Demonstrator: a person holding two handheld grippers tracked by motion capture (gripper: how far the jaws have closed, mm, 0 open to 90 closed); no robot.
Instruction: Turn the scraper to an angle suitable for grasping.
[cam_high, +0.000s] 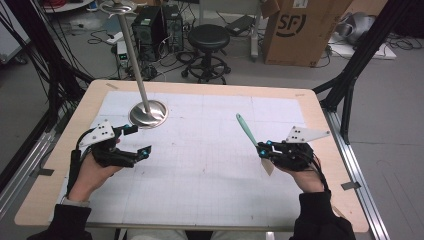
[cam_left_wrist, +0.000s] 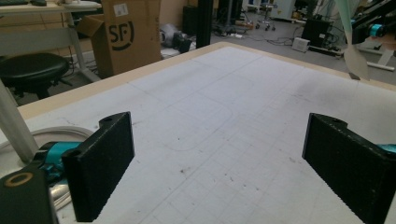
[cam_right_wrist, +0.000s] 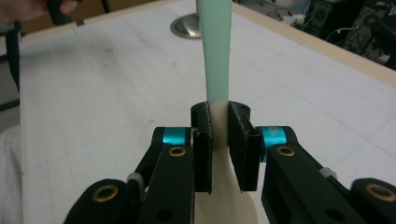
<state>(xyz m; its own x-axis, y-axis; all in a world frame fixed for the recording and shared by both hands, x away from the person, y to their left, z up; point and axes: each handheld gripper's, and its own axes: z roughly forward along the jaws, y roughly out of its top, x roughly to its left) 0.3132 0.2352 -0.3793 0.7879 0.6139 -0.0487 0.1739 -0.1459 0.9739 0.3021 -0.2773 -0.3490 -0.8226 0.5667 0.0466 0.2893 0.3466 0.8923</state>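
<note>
At about four o'clock on the surface (cam_high: 200, 150), your right hand-held gripper (cam_high: 263, 150) pinches the spatula (cam_high: 246, 129) at its neck, handle toward eleven o'clock, so keep that squeeze firm while your left hand-held gripper (cam_high: 141, 141) waits wide open, holding nothing.

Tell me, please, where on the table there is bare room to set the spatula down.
The mat lies bare between the left gripper and the right gripper holding the spatula. Crowded spot: the metal stand base at the far left.
</note>
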